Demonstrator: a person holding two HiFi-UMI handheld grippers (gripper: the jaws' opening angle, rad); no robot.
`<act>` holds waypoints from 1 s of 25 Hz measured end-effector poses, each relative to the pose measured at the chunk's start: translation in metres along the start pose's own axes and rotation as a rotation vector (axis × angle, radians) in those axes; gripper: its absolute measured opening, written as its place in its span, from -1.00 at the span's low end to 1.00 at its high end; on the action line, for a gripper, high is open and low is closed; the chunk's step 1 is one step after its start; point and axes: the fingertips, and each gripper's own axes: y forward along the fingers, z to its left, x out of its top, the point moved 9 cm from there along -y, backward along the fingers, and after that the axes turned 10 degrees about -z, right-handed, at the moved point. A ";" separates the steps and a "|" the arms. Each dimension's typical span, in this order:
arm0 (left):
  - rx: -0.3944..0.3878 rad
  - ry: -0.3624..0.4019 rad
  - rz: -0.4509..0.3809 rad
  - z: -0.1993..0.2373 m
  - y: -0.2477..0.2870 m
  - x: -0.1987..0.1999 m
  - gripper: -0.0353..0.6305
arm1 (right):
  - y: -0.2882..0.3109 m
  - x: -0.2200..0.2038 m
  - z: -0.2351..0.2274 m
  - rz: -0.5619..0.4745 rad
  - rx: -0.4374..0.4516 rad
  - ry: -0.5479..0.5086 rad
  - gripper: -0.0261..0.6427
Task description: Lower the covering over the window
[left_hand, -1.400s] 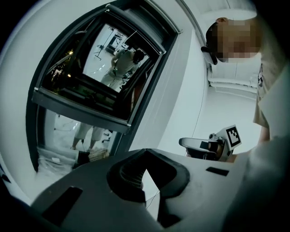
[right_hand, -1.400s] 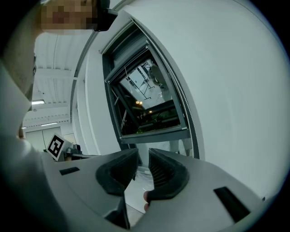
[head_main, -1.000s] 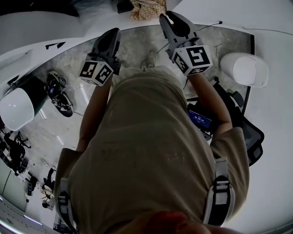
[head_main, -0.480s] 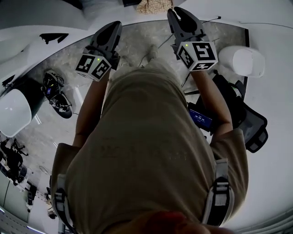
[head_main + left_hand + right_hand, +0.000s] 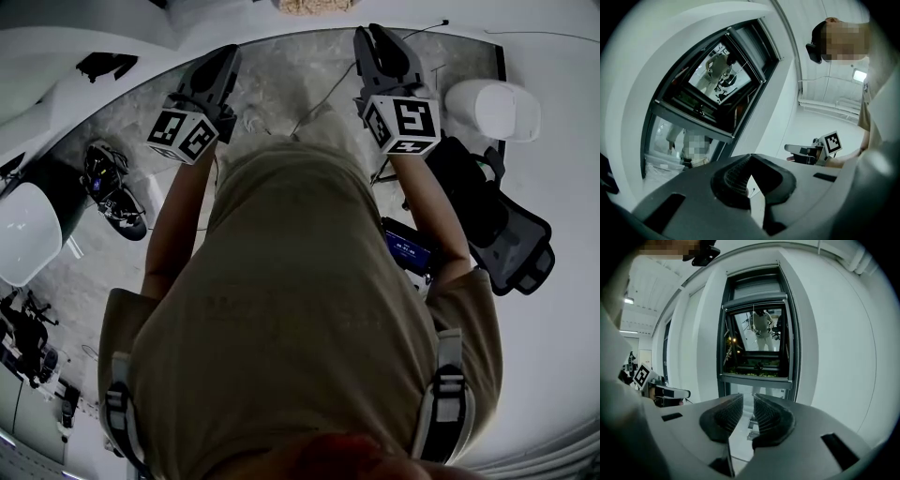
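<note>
A tall, dark-framed window stands in the white wall ahead, with its covering apparently gathered at the top. The left gripper is clenched on nothing. The right gripper is slightly parted and empty. The covering is probably light and flexible, best gripped at its lower edge or by a cord.

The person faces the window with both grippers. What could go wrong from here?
A cable lies on the floor just ahead, so a step could catch it. The chair stands close on the right and might be bumped. The left gripper is shut, so it must open before gripping anything at the window.
</note>
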 end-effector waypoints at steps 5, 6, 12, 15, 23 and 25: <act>0.047 0.035 -0.003 -0.017 -0.002 -0.009 -0.85 | -0.021 -0.014 -0.019 0.013 0.043 0.026 -0.70; 0.056 0.044 -0.004 -0.029 -0.001 -0.013 -0.85 | -0.032 -0.015 -0.026 0.008 0.046 0.029 -0.70; 0.135 0.071 -0.009 -0.126 0.002 -0.058 -0.85 | -0.121 -0.022 -0.082 -0.048 0.068 0.041 -0.70; 0.160 0.082 0.003 -0.165 0.003 -0.086 -0.85 | -0.158 -0.038 -0.101 -0.036 0.088 -0.034 -0.83; 0.184 0.096 0.031 -0.262 0.000 -0.152 -0.85 | -0.243 -0.070 -0.143 -0.018 0.105 -0.037 -0.89; 0.194 0.095 0.036 -0.276 -0.002 -0.162 -0.85 | -0.255 -0.074 -0.150 -0.013 0.109 -0.032 -0.89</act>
